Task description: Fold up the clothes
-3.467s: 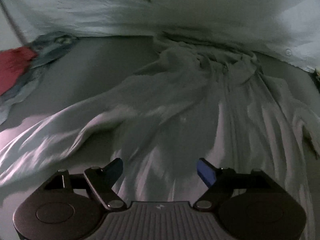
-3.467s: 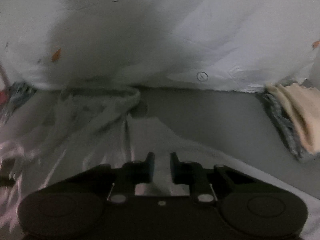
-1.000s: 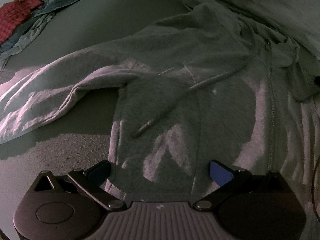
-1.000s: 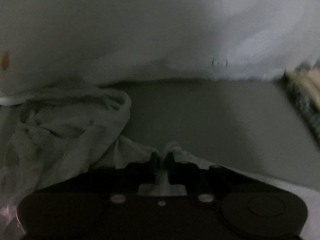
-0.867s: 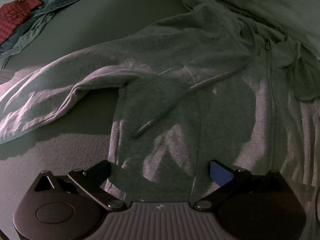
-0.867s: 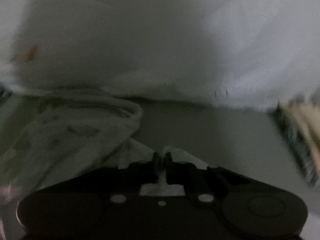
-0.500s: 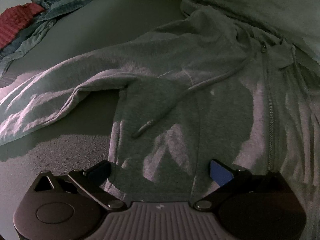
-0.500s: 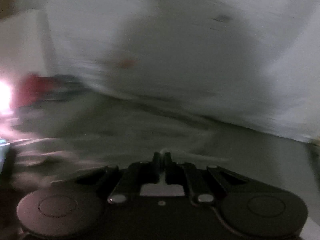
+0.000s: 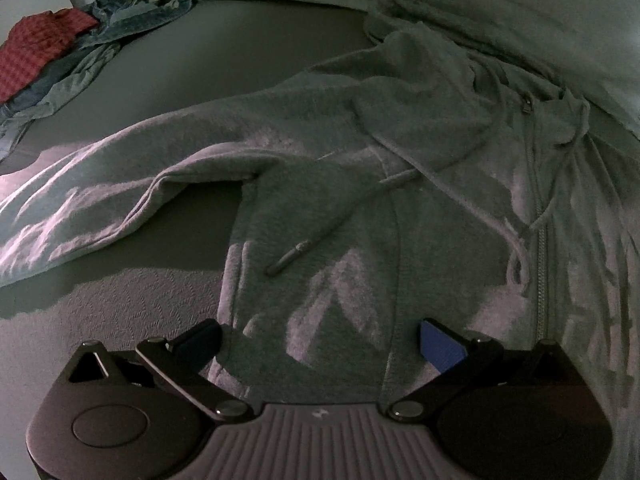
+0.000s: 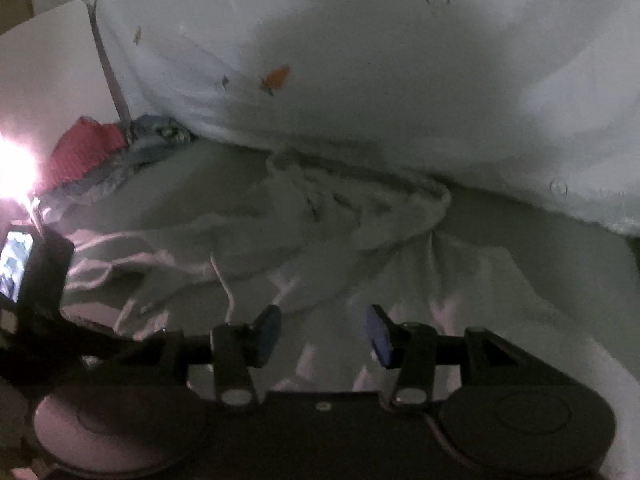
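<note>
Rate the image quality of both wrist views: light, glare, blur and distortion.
Left wrist view: dim but sharp, streaky light patches across the grey hoodie, strong fisheye bending at the edges. Right wrist view: darker and soft, a glare bloom at the left edge washing out detail, the white bedding behind blurry.

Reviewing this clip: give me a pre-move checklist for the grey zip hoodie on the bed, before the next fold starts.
1. Right tongs free of fabric: ok, jaws have just been opening, nothing between them.
2. Left tongs open: ok, jaws wide over the hoodie hem; contact cannot tell.
3. Hoodie front up, zipper closed: ok.
4. Sleeve laid out flat: ok, it stretches away to the side.
5. Hood flat: not ok, it is bunched over the chest.
6. Drawstring tucked away: not ok, it lies loose across the front.
7. Pile of other clothes apart from the hoodie: ok.
</note>
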`<state>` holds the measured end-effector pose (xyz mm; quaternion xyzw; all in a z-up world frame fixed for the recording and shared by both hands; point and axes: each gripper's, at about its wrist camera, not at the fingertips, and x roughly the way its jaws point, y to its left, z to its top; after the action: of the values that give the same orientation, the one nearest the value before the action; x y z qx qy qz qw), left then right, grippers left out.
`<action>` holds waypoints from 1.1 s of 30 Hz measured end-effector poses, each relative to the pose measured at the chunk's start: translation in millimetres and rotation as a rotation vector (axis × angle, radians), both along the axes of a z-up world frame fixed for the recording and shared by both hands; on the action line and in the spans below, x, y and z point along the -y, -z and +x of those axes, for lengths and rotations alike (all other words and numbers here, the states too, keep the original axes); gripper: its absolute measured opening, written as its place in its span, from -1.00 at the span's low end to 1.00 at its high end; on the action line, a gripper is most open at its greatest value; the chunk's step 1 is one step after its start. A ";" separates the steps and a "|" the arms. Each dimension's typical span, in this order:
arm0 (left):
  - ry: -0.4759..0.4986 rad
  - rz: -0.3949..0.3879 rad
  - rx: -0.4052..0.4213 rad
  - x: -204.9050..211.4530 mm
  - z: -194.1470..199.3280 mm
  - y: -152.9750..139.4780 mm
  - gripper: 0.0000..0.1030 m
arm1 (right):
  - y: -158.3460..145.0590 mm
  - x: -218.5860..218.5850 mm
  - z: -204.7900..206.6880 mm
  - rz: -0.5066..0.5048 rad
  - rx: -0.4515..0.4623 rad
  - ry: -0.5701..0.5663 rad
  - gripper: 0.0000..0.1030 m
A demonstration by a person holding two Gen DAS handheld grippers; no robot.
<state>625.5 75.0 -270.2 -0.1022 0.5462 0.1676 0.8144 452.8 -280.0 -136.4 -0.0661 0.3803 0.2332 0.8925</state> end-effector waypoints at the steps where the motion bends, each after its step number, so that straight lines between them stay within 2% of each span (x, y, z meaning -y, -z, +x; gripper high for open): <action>1: -0.001 -0.001 -0.001 0.2 0.3 -0.4 1.00 | 6.1 -0.6 -0.7 -0.011 -0.020 -0.004 -0.06; 6: 0.004 0.003 0.008 -1.4 4.7 0.6 1.00 | 41.1 -18.4 -16.2 -0.162 -0.140 -0.073 -0.03; 8: 0.008 0.009 0.024 -2.1 7.1 2.4 1.00 | 48.9 -17.5 -29.8 -0.198 -0.154 -0.074 0.13; 10: 0.015 0.014 0.042 -4.9 11.3 4.2 1.00 | 52.9 -12.7 -43.6 -0.198 -0.172 -0.066 0.49; 12: 0.039 0.016 0.057 -12.1 7.9 3.0 1.00 | 55.2 -5.9 -56.8 -0.185 -0.193 -0.054 0.56; 14: 0.053 0.002 0.041 -19.3 9.6 2.9 1.00 | 58.2 2.7 -68.9 -0.167 -0.217 -0.031 0.74; 15: 0.047 -0.008 0.035 -22.2 5.8 4.6 1.00 | 61.5 7.3 -74.4 -0.160 -0.235 -0.017 0.96; 16: 0.038 -0.019 0.032 -25.0 -0.2 6.9 1.00 | 64.7 11.9 -80.0 -0.152 -0.254 -0.004 1.00; 17: 0.021 -0.035 0.035 -30.7 -5.2 9.0 1.00 | 68.4 16.0 -86.4 -0.146 -0.258 0.007 1.00; 22: -0.031 -0.109 0.080 -57.7 -41.0 13.9 1.00 | 82.9 18.7 -124.4 -0.162 -0.107 -0.007 1.00; 26: -0.066 -0.171 0.113 -73.9 -69.3 11.7 1.00 | 84.2 16.2 -126.2 -0.141 -0.094 0.054 1.00; 29: -0.114 -0.190 0.133 -98.0 -84.7 8.0 1.00 | 83.5 10.4 -122.2 -0.147 -0.105 0.102 1.00; 31: -0.197 -0.173 0.144 -130.5 -93.6 5.4 1.00 | 82.1 6.0 -118.6 -0.155 -0.127 0.148 1.00; 33: -0.315 -0.176 0.191 -177.0 -101.1 3.2 1.00 | 82.1 1.7 -117.4 -0.157 -0.133 0.206 1.00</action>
<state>524.4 252.0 -273.4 -0.2723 0.4564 0.2340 0.8141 335.4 -281.7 -218.4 -0.0806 0.4603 0.1139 0.8767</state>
